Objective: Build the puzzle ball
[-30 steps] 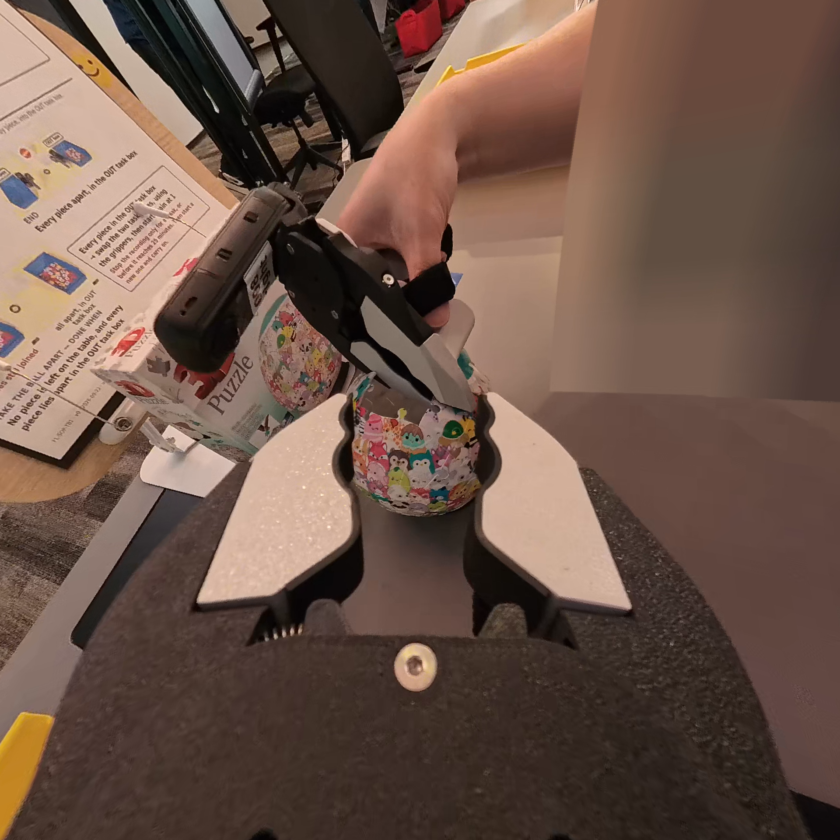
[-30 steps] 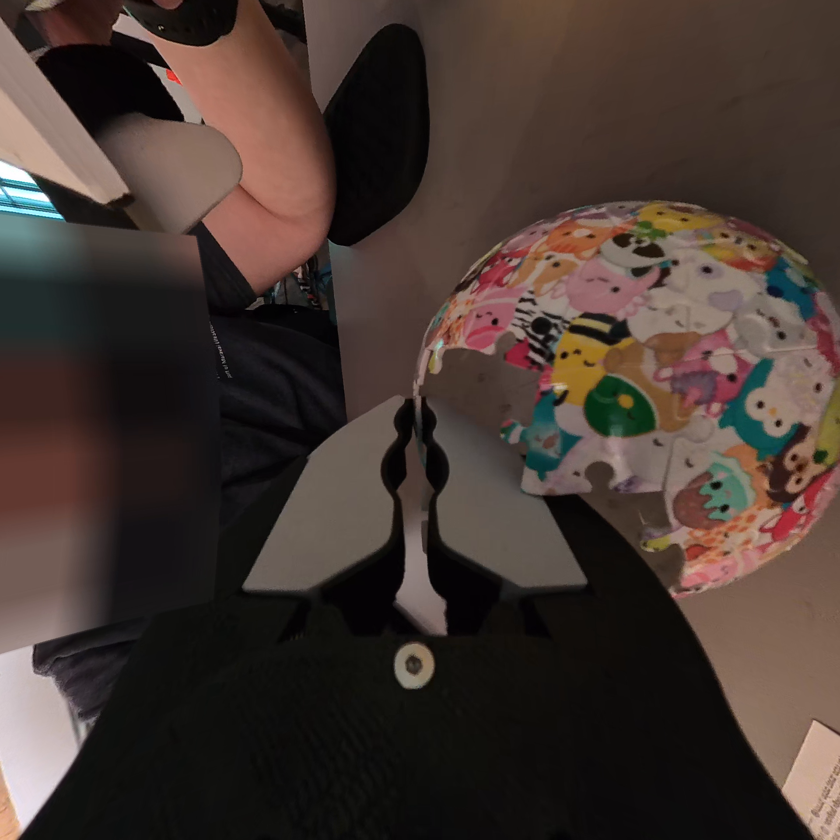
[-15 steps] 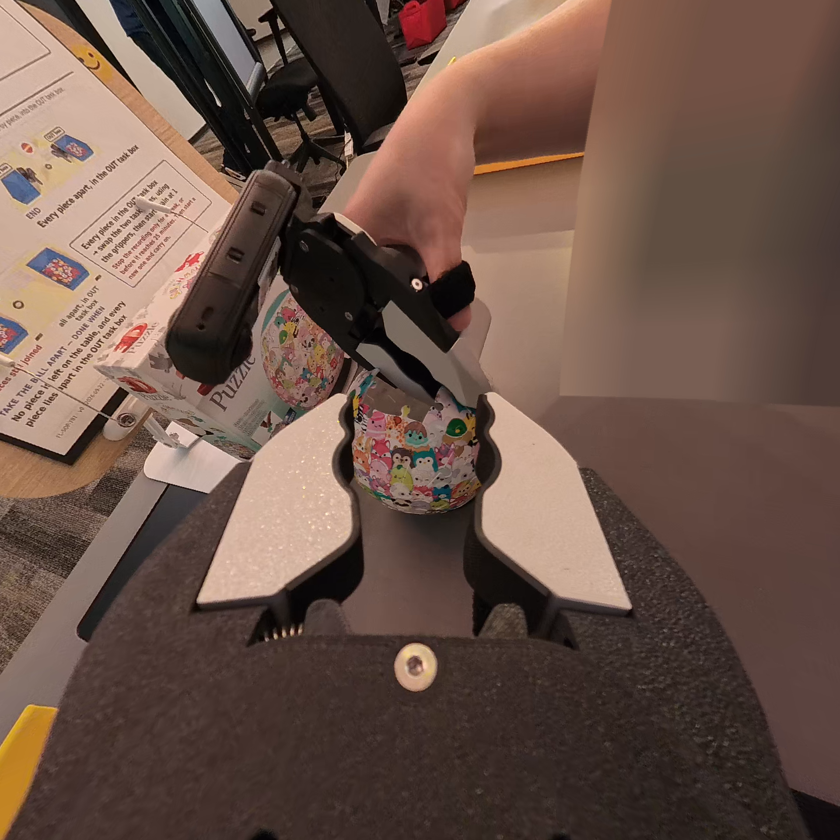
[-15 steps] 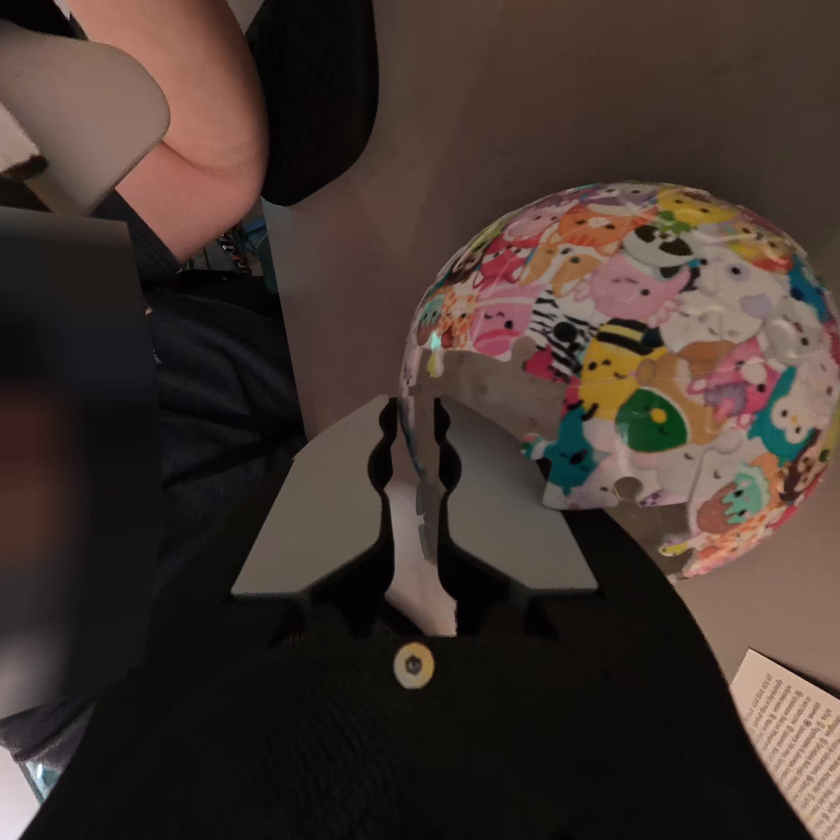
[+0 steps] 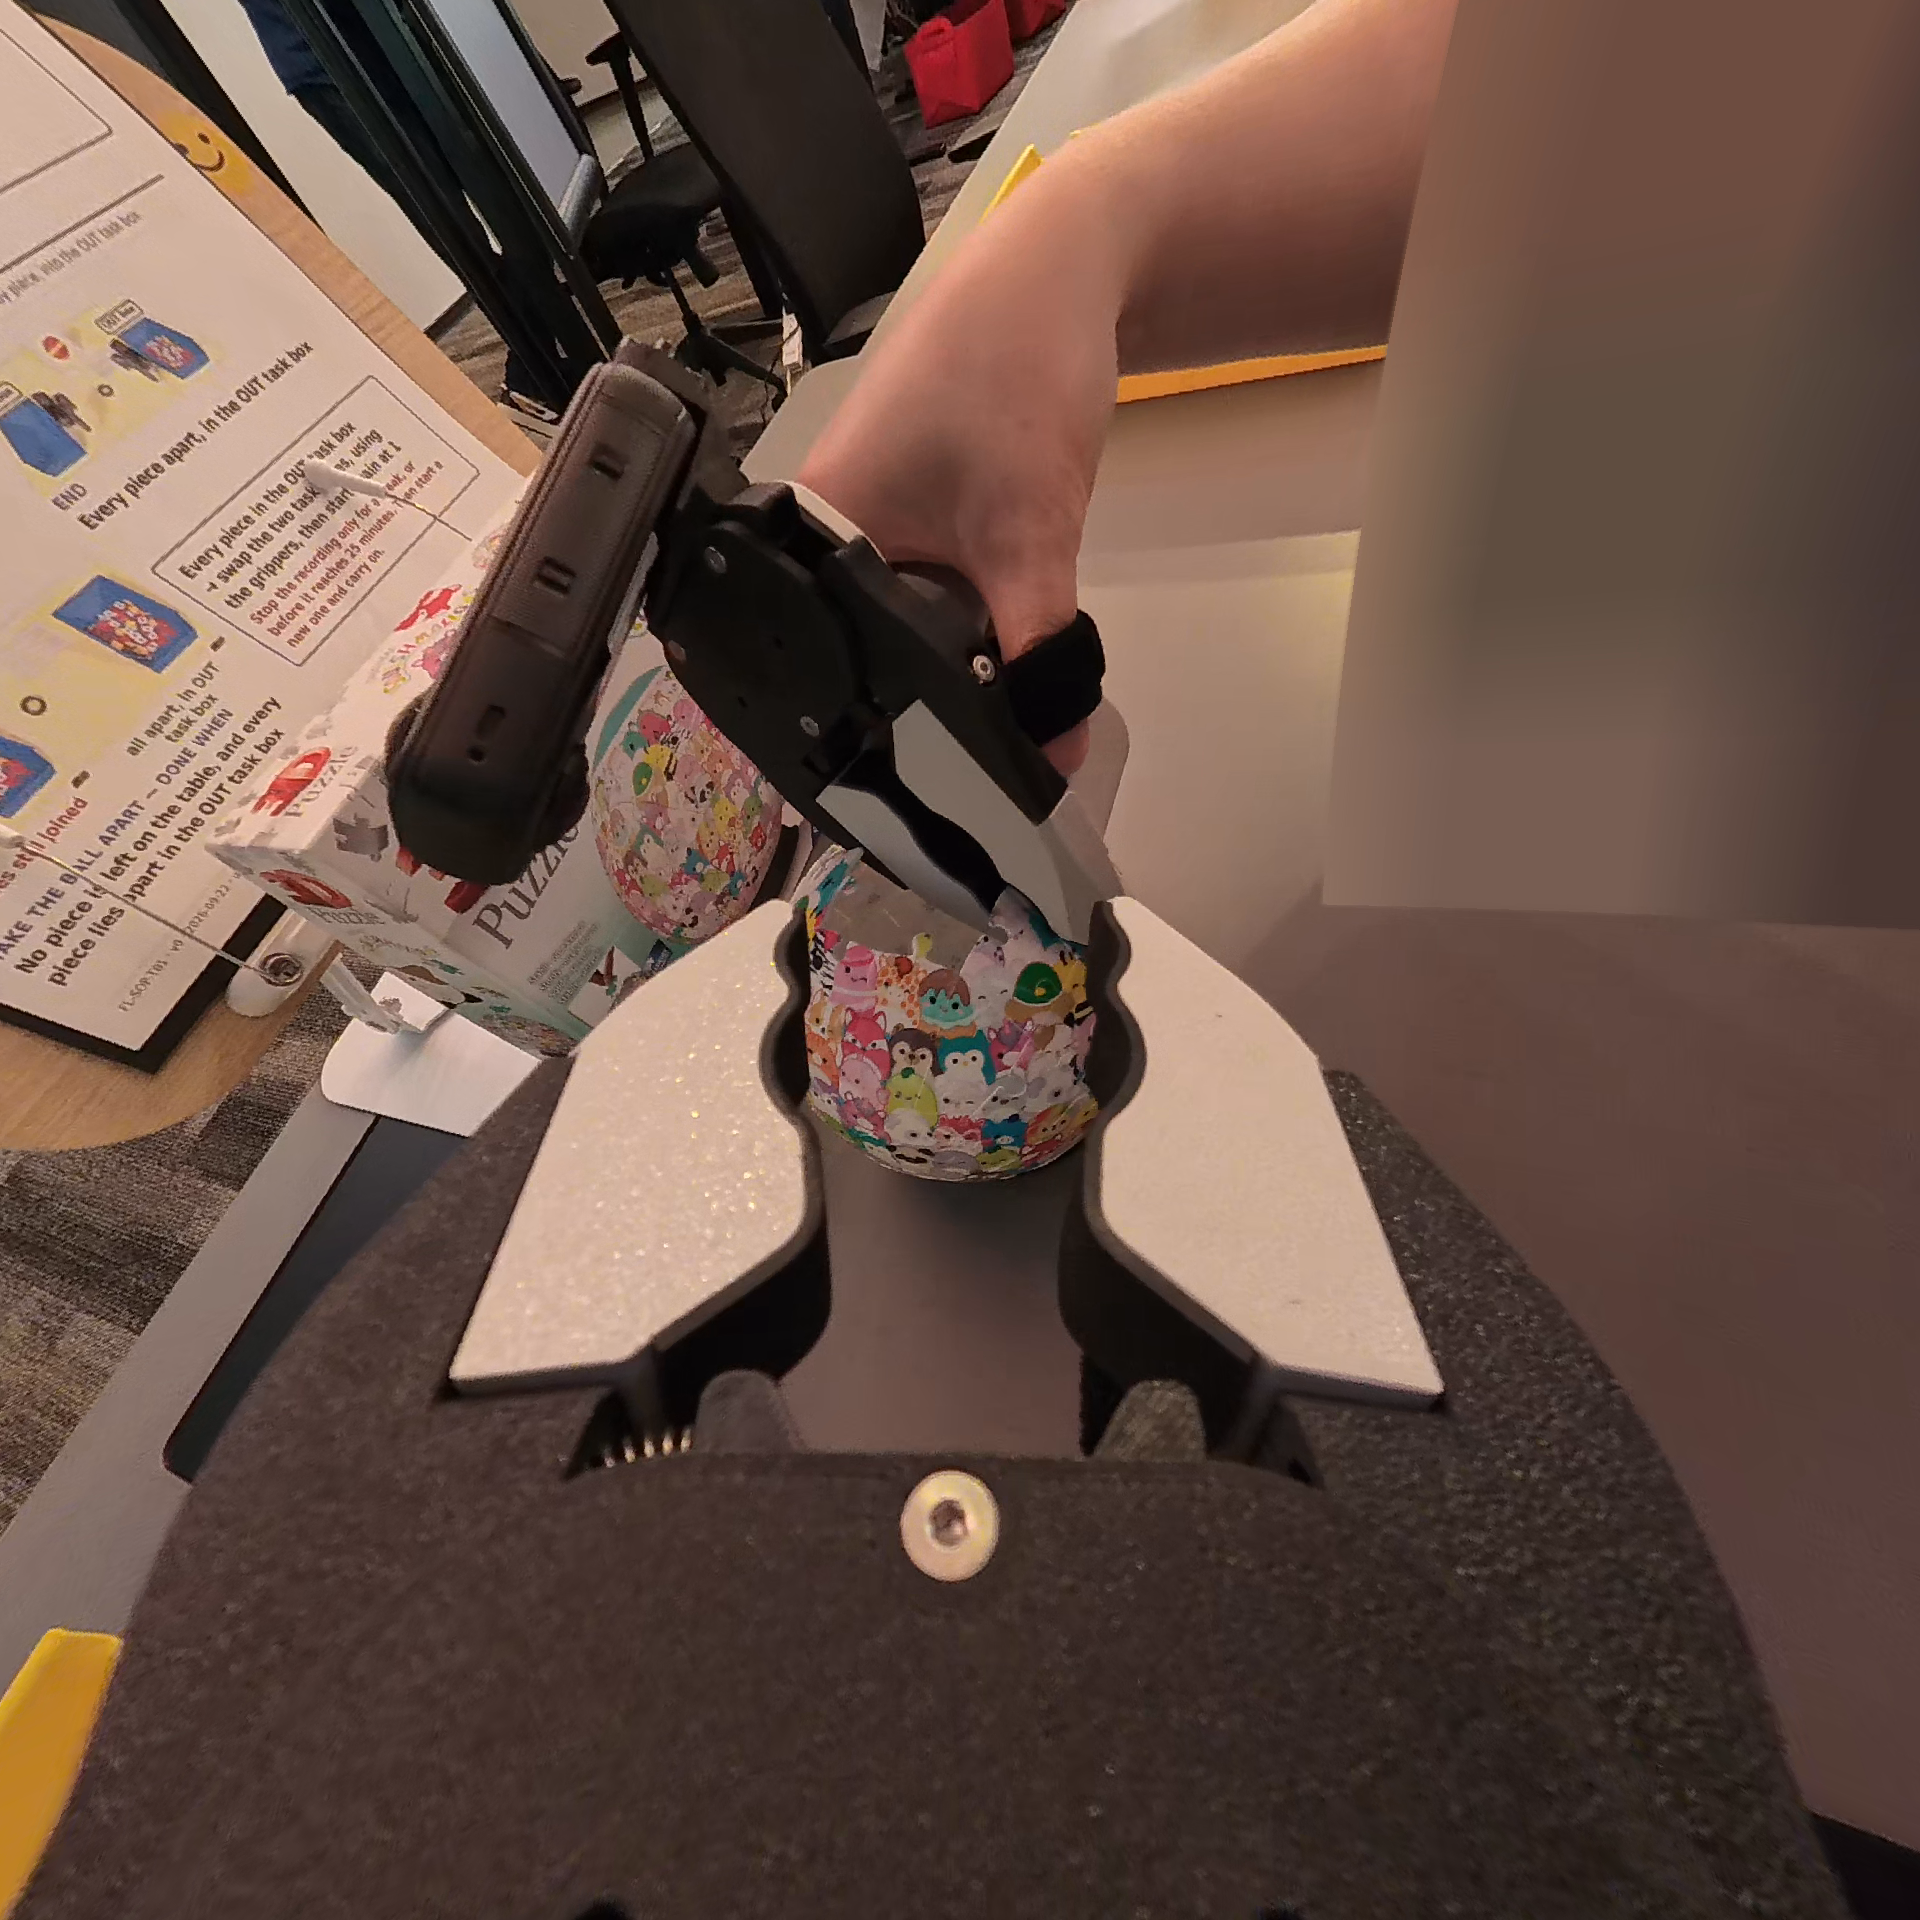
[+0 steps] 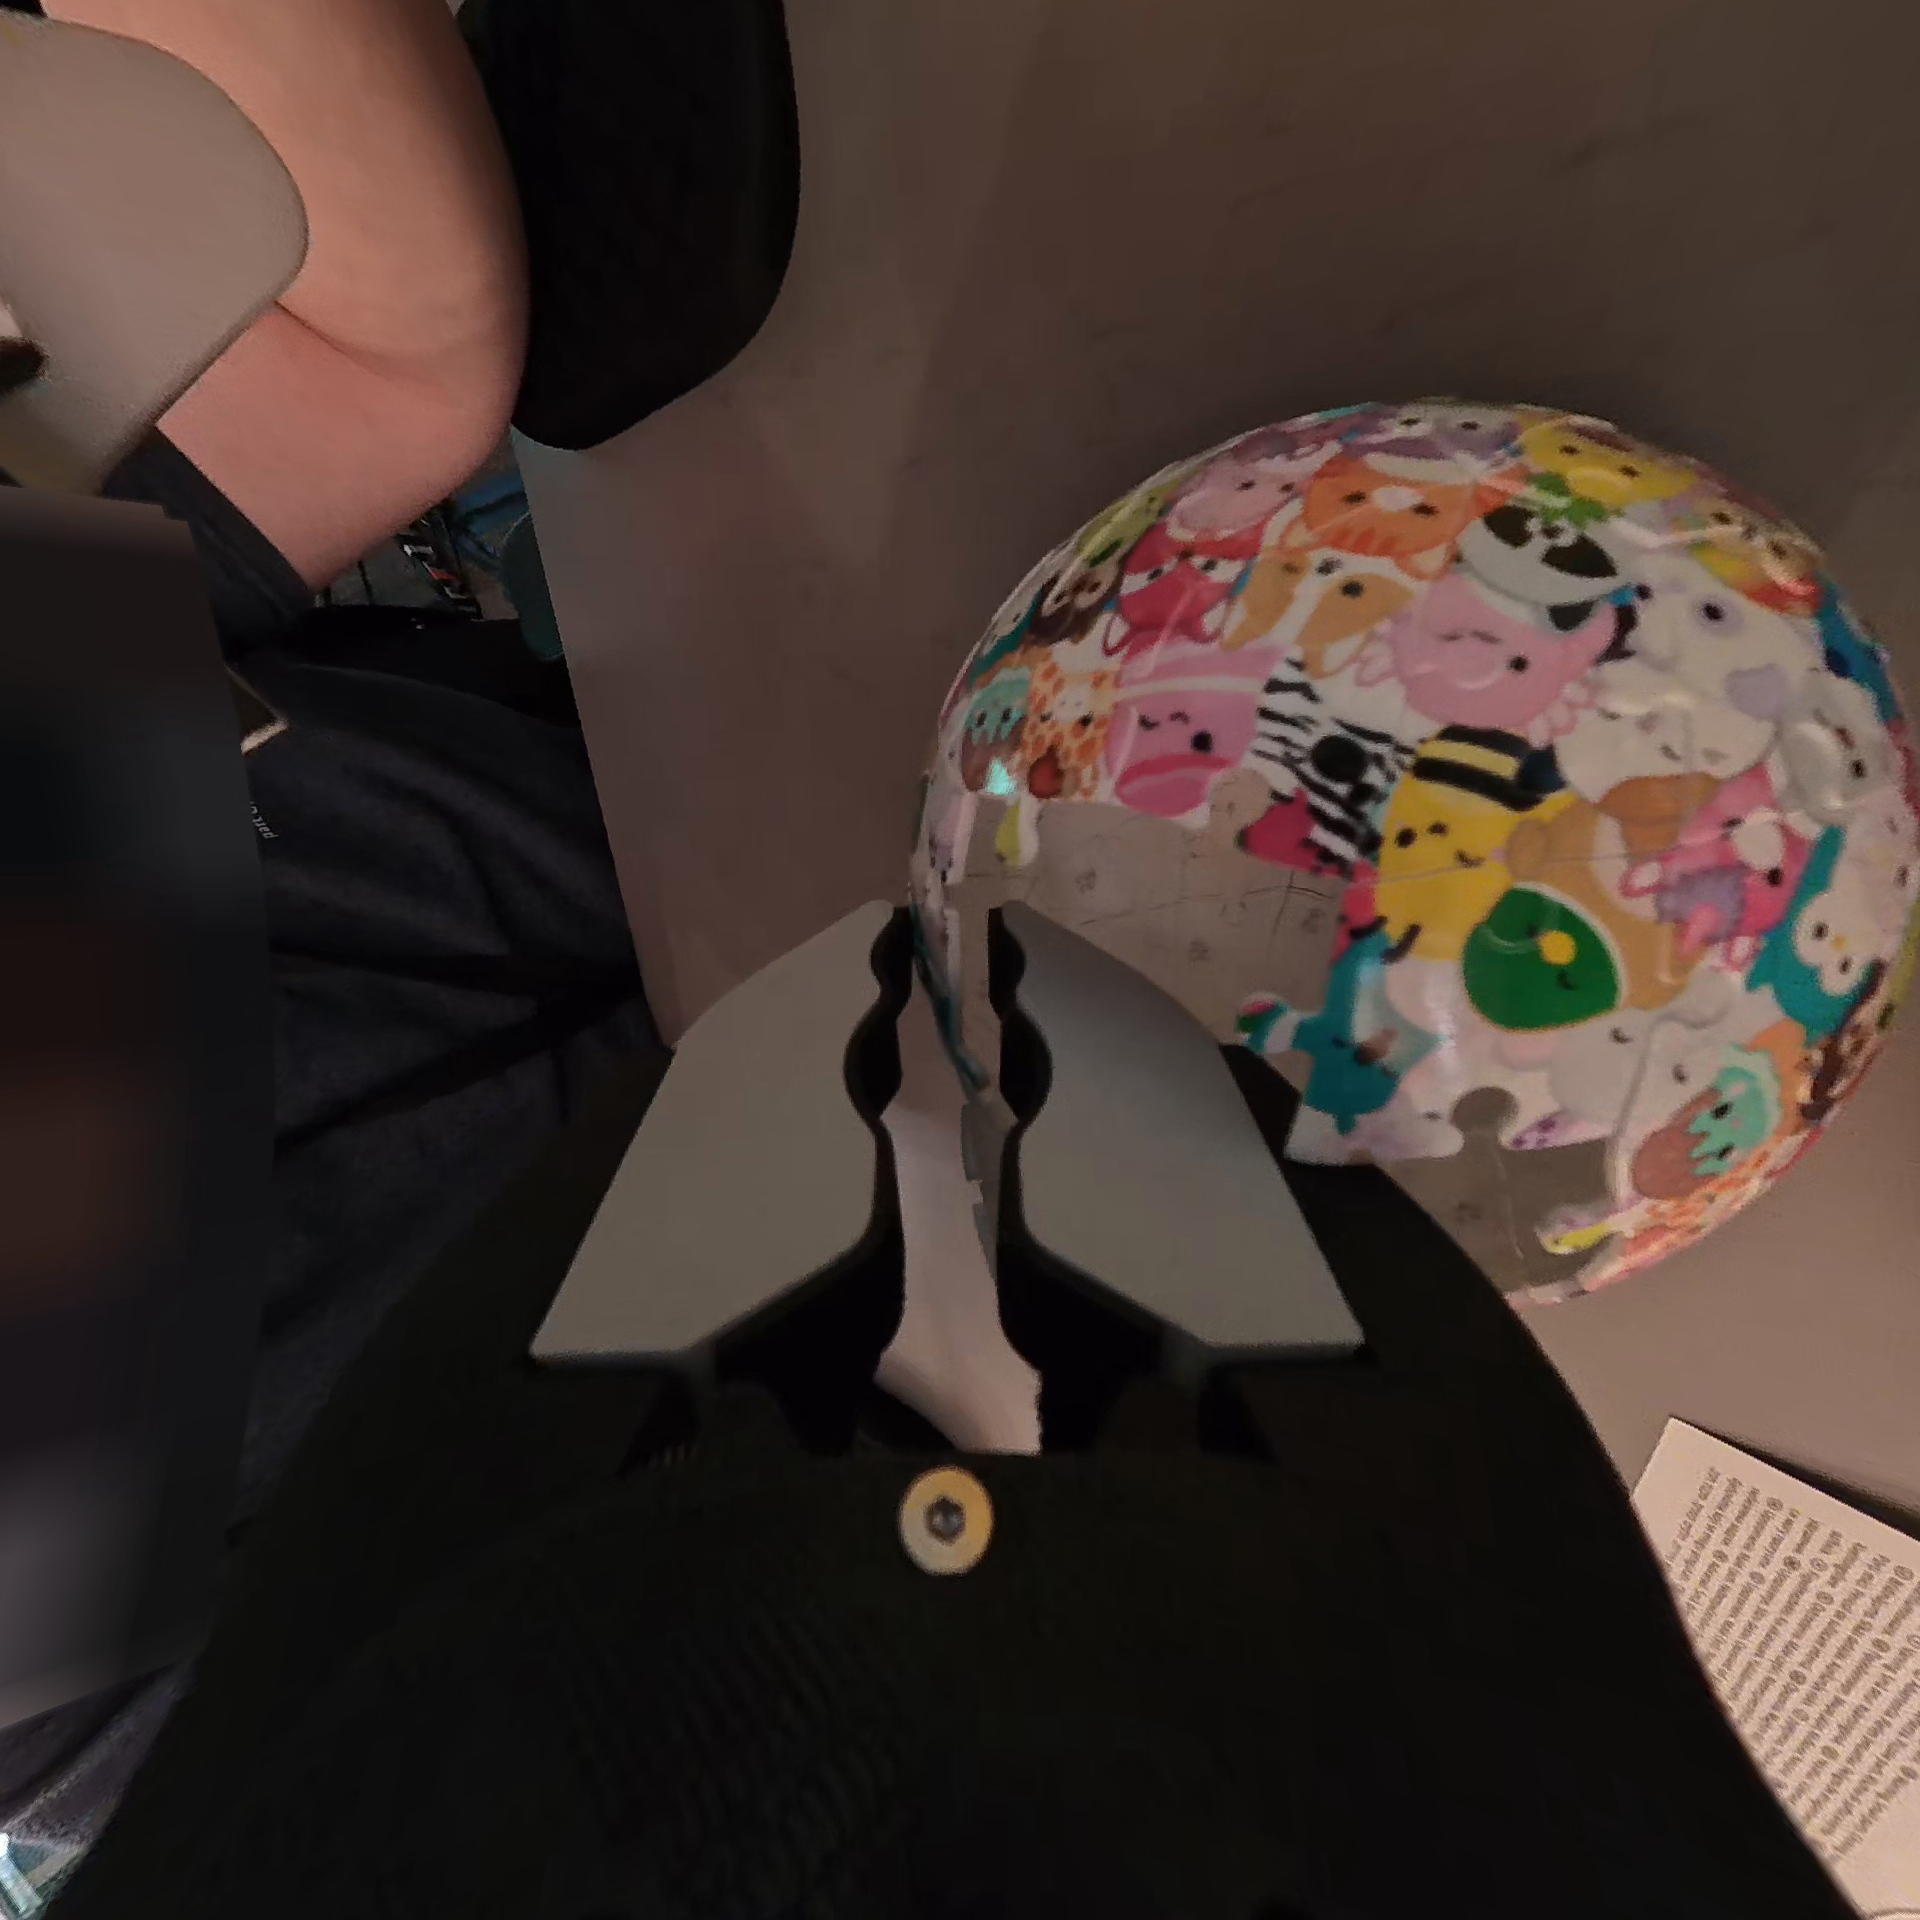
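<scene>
Left gripper (image 5: 948, 940) clamps the puzzle ball (image 5: 951, 1049) from both sides, fingers pressed on its flanks; ball sits on the dark grey table (image 5: 1610, 1143), partly built, open gap in the upper shell. Right gripper (image 5: 1039, 894), held in a hand (image 5: 966, 468), comes in from above with its tips at the top rim of the ball. In the right wrist view the right gripper (image 6: 951, 935) is nearly closed on a thin puzzle piece (image 6: 961, 1049), seen edge-on between the fingers, piece edge right at the ball's gap; whether it is seated in the shell can't be told. Ball (image 6: 1455, 831) shows grey inner surface through the gap. Puzzle box (image 5: 499, 914) stands behind the ball to the left, instruction sheet (image 5: 156, 520) beyond it on a wooden board. Printed paper (image 6: 1808, 1621) lies on the table near the ball.
</scene>
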Demonstrator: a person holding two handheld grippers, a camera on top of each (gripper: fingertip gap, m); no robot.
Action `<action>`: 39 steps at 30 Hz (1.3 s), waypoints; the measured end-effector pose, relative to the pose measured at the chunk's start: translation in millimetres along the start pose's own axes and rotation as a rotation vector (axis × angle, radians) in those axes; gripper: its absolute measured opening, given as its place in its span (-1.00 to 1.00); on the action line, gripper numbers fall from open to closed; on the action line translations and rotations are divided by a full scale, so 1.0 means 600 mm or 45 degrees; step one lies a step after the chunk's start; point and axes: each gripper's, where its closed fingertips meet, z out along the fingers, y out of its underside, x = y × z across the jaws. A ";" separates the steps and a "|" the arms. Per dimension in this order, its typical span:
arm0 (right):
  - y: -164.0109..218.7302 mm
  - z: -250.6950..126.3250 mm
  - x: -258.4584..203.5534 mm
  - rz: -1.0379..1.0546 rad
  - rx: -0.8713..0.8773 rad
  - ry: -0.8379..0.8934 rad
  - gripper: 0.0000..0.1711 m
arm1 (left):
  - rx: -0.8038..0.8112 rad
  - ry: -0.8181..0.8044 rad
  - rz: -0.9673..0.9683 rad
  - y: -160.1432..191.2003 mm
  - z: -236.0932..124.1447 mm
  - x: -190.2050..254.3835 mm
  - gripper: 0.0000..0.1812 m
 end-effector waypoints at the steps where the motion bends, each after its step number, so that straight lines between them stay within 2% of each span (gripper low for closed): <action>1: -0.001 -0.001 0.001 -0.005 0.000 0.000 -0.81 | -0.001 0.000 -0.001 0.000 0.000 0.000 -0.44; 12: 0.008 -0.031 -0.007 -0.065 0.017 -0.085 -0.78 | -0.014 0.011 0.004 0.003 0.001 0.003 -0.44; 18: 0.018 -0.032 -0.001 -0.043 -0.025 -0.114 -0.88 | -0.023 0.019 0.010 0.004 0.004 0.006 -0.44; 24: 0.018 -0.032 0.001 -0.060 -0.045 -0.072 -0.89 | -0.024 0.015 0.013 0.004 0.003 0.005 -0.44; 33: 0.011 -0.060 -0.009 -0.166 0.098 0.095 -0.69 | 0.004 -0.018 0.036 -0.008 -0.005 0.003 -0.44; 39: 0.002 -0.073 -0.005 -0.176 0.197 0.151 -0.69 | -0.008 -0.018 0.035 -0.006 -0.001 0.004 -0.43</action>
